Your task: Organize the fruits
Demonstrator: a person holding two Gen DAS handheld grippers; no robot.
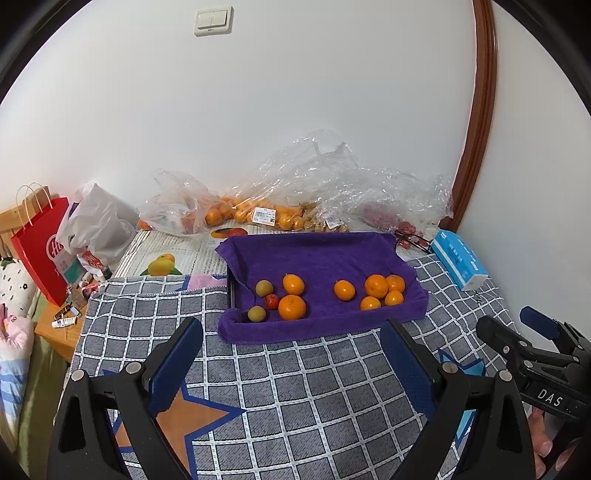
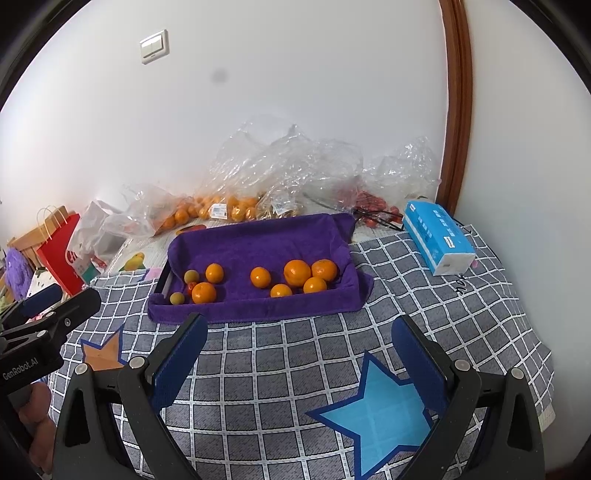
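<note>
Fruits sit in a purple towel-lined tray (image 1: 325, 258) at the far middle of the surface. Left group in tray: two small greenish-yellow round fruits (image 1: 264, 288), one small red fruit (image 1: 272, 301), two oranges, the bigger one (image 1: 291, 307) nearest. Middle: lone orange mandarin (image 1: 344, 290). Right group: cluster of four orange mandarins (image 1: 376, 286), touching each other.

Surface is a grey checked cloth with white grid lines (image 1: 295, 387) with an orange star patch (image 1: 184, 417) on the near left and a light-blue star patch (image 2: 384, 410) on the near right. Beyond the cloth lies a printed sheet with fruit pictures (image 1: 162, 254).

Far left: red paper gift bag with rope handles (image 1: 40, 243), then a white plastic bag (image 1: 99, 221). Along the back wall: clear crumpled plastic bags (image 1: 314, 177), some holding more oranges (image 1: 221, 214), price label visible; small red fruits under plastic further right. Far right: blue-and-white tissue pack (image 1: 460, 264) on the cloth edge.

Room: plain white wall, white double light switch (image 1: 213, 21) high up, brown curved wooden door frame (image 1: 480, 110) at right.

Left gripper (image 1: 291, 362) hovers over the near cloth, blue-padded fingers spread wide, nothing between them. Right gripper (image 2: 299, 354) the same: released, empty, over the near cloth beside the blue star. Both well short of the tray.
</note>
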